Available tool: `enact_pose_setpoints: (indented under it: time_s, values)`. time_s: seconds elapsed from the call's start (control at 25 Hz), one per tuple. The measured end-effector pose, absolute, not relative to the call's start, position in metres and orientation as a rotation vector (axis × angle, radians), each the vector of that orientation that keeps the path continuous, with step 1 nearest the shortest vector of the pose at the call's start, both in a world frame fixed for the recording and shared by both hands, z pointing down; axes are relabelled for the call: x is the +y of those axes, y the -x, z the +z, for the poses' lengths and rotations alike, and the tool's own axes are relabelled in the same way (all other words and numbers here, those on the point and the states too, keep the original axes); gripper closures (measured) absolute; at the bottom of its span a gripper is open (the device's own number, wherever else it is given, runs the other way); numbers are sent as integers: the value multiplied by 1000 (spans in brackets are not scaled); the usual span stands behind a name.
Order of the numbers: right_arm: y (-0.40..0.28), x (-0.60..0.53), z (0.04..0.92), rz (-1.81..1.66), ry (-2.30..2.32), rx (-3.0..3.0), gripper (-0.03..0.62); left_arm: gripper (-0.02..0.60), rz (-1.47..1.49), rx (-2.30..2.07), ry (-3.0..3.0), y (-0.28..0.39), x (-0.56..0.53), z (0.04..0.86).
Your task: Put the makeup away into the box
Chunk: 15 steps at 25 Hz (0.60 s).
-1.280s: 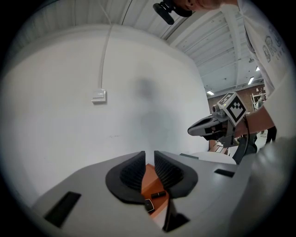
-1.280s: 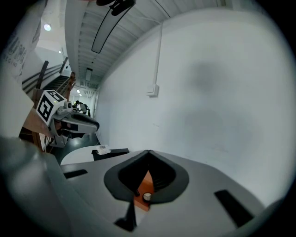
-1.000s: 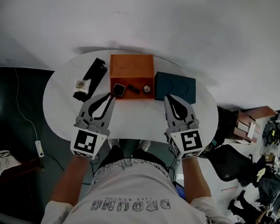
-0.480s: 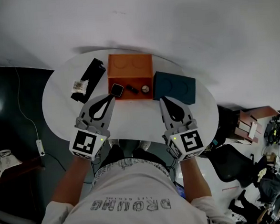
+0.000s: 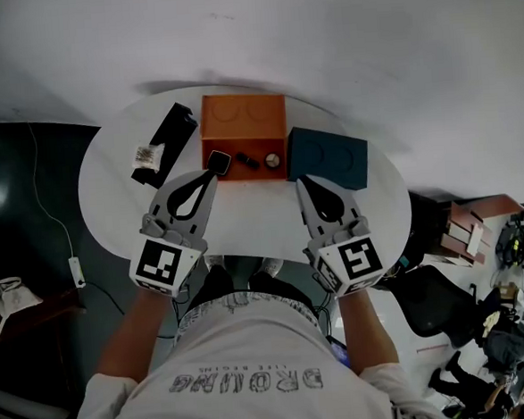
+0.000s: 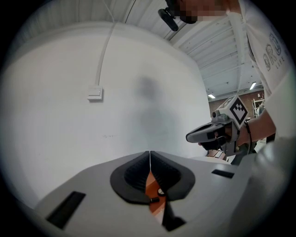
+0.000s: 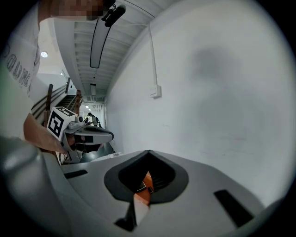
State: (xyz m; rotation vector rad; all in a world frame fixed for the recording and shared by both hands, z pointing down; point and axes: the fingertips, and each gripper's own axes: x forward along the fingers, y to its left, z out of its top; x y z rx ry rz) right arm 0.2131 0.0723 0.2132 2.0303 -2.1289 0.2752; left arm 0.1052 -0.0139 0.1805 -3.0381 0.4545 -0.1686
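Observation:
An open orange box (image 5: pixel 244 125) stands at the middle back of the white oval table (image 5: pixel 245 219). Inside its near part lie a black square compact (image 5: pixel 220 162), a small dark piece (image 5: pixel 249 163) and a round item (image 5: pixel 274 161). My left gripper (image 5: pixel 211 173) is shut and empty, its tips just before the compact at the box's near left corner. My right gripper (image 5: pixel 298 180) is also shut and empty, a little short of the box's near right corner. In the left gripper view the jaws (image 6: pixel 149 159) meet with the orange box showing behind them. The right gripper view shows its jaws (image 7: pixel 148 159) closed the same way.
A dark teal box (image 5: pixel 327 157) sits right of the orange one. A long black box (image 5: pixel 172 134) with a small pale packet (image 5: pixel 146 154) lies at the left. A white wall rises behind the table. Chairs and clutter stand at the far right on the floor.
The left gripper's small gap has closed and its tips sit slightly back from the compact. The right gripper has swung a little left toward the orange box.

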Motion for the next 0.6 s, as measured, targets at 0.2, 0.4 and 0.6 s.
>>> enact_pose_setpoints:
  time_s: [0.2,0.4,0.6]
  values:
    - [-208,69,209,264,-2014,-2144,589,555,-171,457,3032,-105,-14,179]
    - [-206,67,208,260,-2010,-2152,589,555,-166,464,3033,-105,-16,178]
    - [-205,63,208,254,-2008,-2162,589,555,-163,471,3036,-107,-18,178]
